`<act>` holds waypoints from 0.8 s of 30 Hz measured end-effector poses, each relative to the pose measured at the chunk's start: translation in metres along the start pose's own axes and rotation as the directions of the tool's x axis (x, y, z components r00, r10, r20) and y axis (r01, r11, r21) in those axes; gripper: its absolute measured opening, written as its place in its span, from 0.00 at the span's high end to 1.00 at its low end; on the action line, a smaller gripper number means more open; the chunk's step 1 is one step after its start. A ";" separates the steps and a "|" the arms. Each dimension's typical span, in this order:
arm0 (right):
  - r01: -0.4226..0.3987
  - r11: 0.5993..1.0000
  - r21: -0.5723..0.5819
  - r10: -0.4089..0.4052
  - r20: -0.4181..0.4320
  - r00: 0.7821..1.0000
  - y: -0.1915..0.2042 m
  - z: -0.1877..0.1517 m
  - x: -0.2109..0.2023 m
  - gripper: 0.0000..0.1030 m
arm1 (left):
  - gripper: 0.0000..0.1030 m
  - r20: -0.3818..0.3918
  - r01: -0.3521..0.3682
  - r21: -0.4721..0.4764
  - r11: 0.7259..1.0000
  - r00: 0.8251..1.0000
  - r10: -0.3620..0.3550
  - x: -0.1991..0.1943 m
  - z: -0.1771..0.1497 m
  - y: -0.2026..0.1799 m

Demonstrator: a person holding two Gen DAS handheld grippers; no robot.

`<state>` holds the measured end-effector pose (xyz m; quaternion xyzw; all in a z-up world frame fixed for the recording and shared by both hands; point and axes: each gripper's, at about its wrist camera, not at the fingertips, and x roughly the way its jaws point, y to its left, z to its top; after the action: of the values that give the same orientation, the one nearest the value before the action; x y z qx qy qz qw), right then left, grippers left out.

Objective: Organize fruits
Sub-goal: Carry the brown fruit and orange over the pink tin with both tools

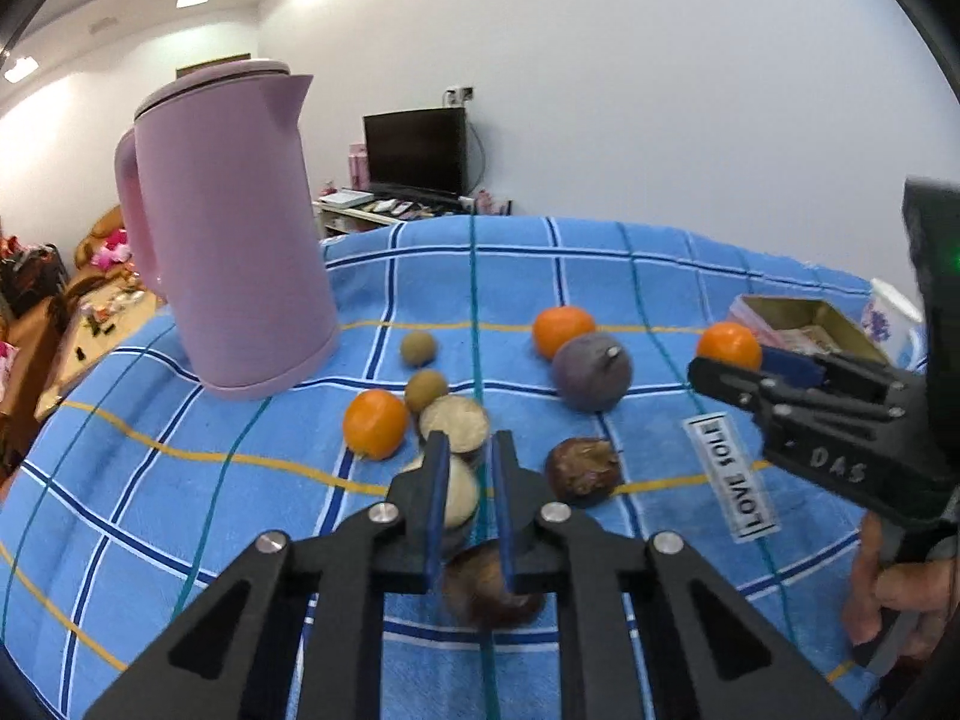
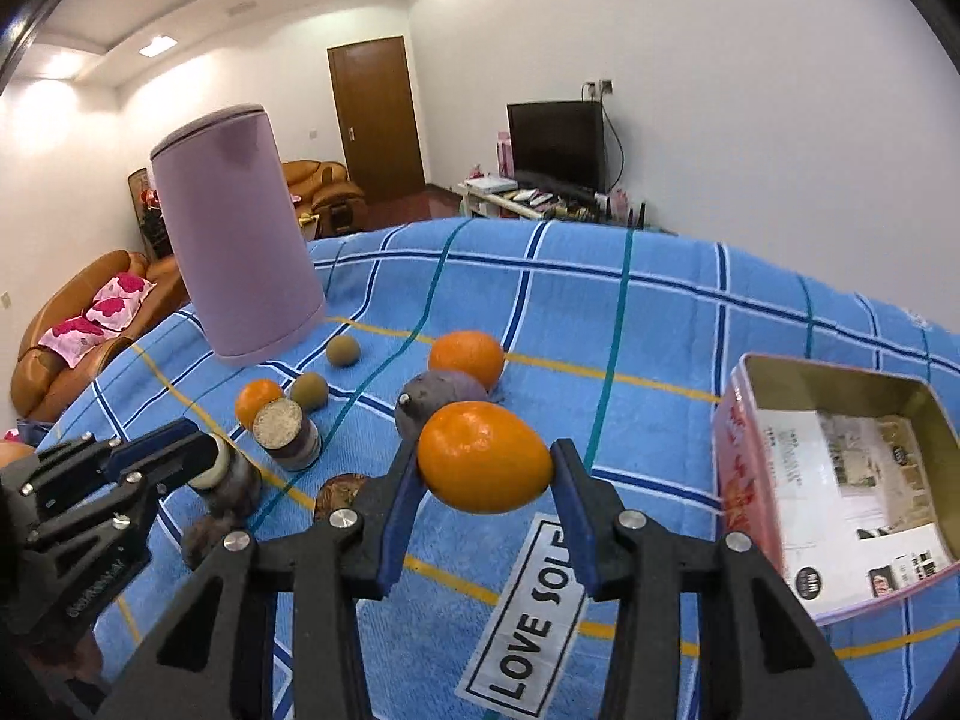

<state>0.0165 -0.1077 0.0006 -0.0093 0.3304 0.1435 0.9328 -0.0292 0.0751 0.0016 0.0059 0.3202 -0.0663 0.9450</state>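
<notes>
1. The right gripper [image 2: 485, 468] is clenched on a mandarin orange [image 2: 483, 457], one blue pad on each side, holding it clear above the blue plaid cloth [image 2: 660, 312].
2. The left gripper [image 1: 469, 480] has nothing between its pads. They stand a narrow gap apart above a dark wrinkled fruit [image 1: 492, 591] that looks like a passion fruit.
3. Judgement: the step in hand is carrying the held mandarin to the open tin box [image 2: 744, 420] just to its right. Keep the clench steady, since a round fruit can roll out between flat pads. Lift over the near wall before lowering, and let go only low inside, on the printed paper lining the floor.
4. In the right wrist view the mandarin's long axis lies across the jaws, roughly level, with the narrower end toward the tin. Part of that stretch may be lens distortion. I cannot see which way its stem faces.
5. Outward from there: a purple fig-like fruit [image 2: 441, 405] with its stem stub toward the camera touches a second mandarin [image 2: 468, 357] behind it. A third mandarin [image 2: 258, 399] lies farther left.
6. Two cut, pale-topped fruit pieces [image 1: 454, 423] stand upright near two small brown longan-like fruits [image 1: 418, 348]. Another wrinkled dark fruit [image 1: 583, 471] lies right of the left gripper.
7. A pink kettle [image 1: 234, 228] stands at the far left of the cloth, well clear of the carry path.
</notes>
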 end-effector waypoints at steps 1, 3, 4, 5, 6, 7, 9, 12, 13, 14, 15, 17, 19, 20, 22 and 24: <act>0.007 1.000 -0.004 -0.007 0.003 1.000 0.000 0.000 0.000 0.56 | 0.79 -0.006 0.026 -0.022 0.999 1.000 -0.026 -0.004 0.002 0.007; 0.014 1.000 -0.004 -0.014 0.005 1.000 -0.001 0.000 -0.002 0.56 | 0.64 -0.018 0.040 -0.062 0.997 0.999 -0.041 -0.009 0.004 0.024; 0.011 1.000 0.000 -0.011 0.005 1.000 -0.002 0.001 -0.001 0.56 | 0.46 -0.021 0.029 -0.075 0.997 0.999 -0.031 -0.012 0.003 0.028; 0.007 1.000 0.003 -0.007 0.006 1.000 -0.003 0.001 -0.002 0.56 | 0.38 -0.024 0.007 -0.092 0.996 1.000 -0.009 -0.013 0.002 0.035; 0.004 1.000 0.005 -0.004 0.007 1.000 -0.003 0.002 -0.003 0.56 | 0.31 -0.023 -0.010 -0.108 0.994 1.000 0.008 -0.013 0.002 0.039; 0.001 1.000 0.005 -0.001 0.008 1.000 -0.003 0.000 -0.007 0.56 | 0.31 -0.027 -0.016 -0.127 0.992 1.000 0.012 -0.014 0.000 0.042; -0.003 1.000 -0.001 0.003 0.012 1.000 -0.003 -0.001 -0.009 0.56 | 0.31 -0.062 0.039 -0.141 0.989 0.997 -0.049 -0.010 -0.005 0.035; 0.002 1.000 -0.012 -0.001 0.023 1.000 -0.001 -0.002 -0.012 0.56 | 0.31 -0.107 0.061 -0.063 0.996 0.992 -0.068 0.002 -0.013 0.008; 0.002 1.000 -0.014 -0.002 0.026 1.000 -0.001 -0.002 -0.012 0.56 | 0.31 -0.134 0.056 -0.013 0.998 0.989 -0.057 0.009 -0.017 -0.006; 0.000 1.000 -0.011 0.000 0.030 1.000 -0.001 -0.001 -0.013 0.56 | 0.31 -0.150 0.047 0.005 0.999 0.988 -0.046 0.015 -0.020 -0.012; -0.002 1.000 -0.007 0.002 0.032 0.999 -0.002 -0.001 -0.014 0.56 | 0.31 -0.169 0.036 0.014 0.999 0.985 -0.033 0.020 -0.023 -0.016; -0.004 1.000 0.003 0.004 0.037 0.999 -0.004 0.000 -0.016 0.56 | 0.34 -0.214 0.023 0.009 1.000 0.977 -0.021 0.032 -0.029 -0.020; -0.006 1.000 0.015 0.005 0.039 0.999 -0.007 0.001 -0.017 0.56 | 0.42 -0.246 0.011 0.004 1.000 0.969 -0.010 0.040 -0.035 -0.019; -0.009 1.000 0.020 0.008 0.038 0.999 -0.008 0.001 -0.018 0.56 | 0.43 -0.247 0.014 -0.009 1.000 0.969 -0.016 0.042 -0.036 -0.016; -0.016 0.999 0.029 0.015 0.037 0.999 -0.010 0.002 -0.018 0.56 | 0.56 -0.234 0.036 -0.034 0.999 0.971 -0.043 0.041 -0.034 -0.011; -0.019 0.999 0.030 0.018 0.036 0.999 -0.010 0.002 -0.019 0.56 | 0.56 -0.232 0.049 -0.050 0.998 0.971 -0.059 0.041 -0.035 -0.007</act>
<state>0.0066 -0.1219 0.0133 0.0104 0.3160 0.1474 0.9372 -0.0187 0.0648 -0.0512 -0.0156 0.4303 -0.0836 0.8987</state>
